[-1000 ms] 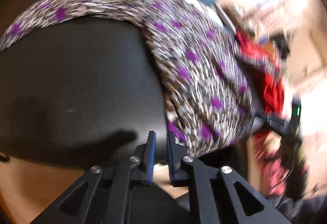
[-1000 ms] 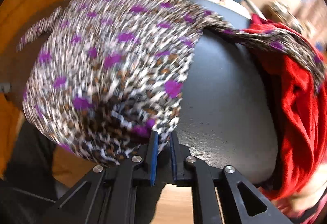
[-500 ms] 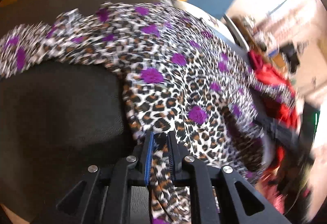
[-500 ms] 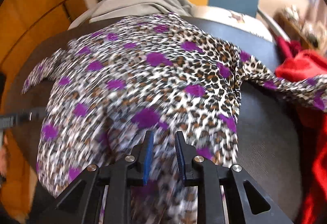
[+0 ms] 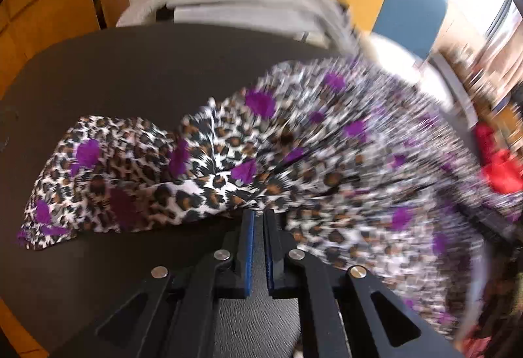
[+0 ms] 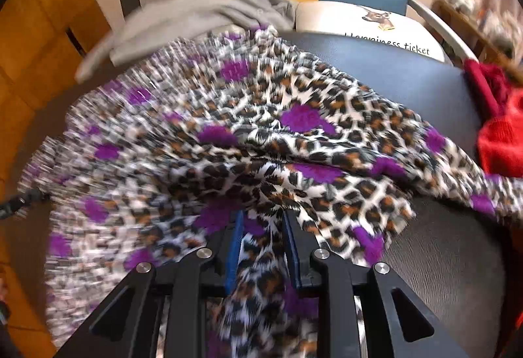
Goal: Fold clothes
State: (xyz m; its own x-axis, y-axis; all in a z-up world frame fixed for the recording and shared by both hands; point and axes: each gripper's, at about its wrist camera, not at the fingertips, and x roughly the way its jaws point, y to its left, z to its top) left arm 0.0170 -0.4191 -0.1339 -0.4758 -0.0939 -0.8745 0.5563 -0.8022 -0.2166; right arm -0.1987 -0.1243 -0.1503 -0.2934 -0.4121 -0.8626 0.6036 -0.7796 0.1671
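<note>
Leopard-print garment with purple spots spread over dark round table, both claws at its near edge

Left claw clenched, blue-padded fingers nearly together, pinching the garment's near hem; one sleeve-like end trails left across the table, rest blurred toward the right; right claw with fingers parted, released, loose fabric lying between them and hanging down toward the camera; garment covers most of the table in the right wrist view; grey crumpled garment at the far table edge on a chair; red knit cloth at the right edge, just beside the leopard fabric; white cushion with printed text on a blue-backed chair behind
</note>
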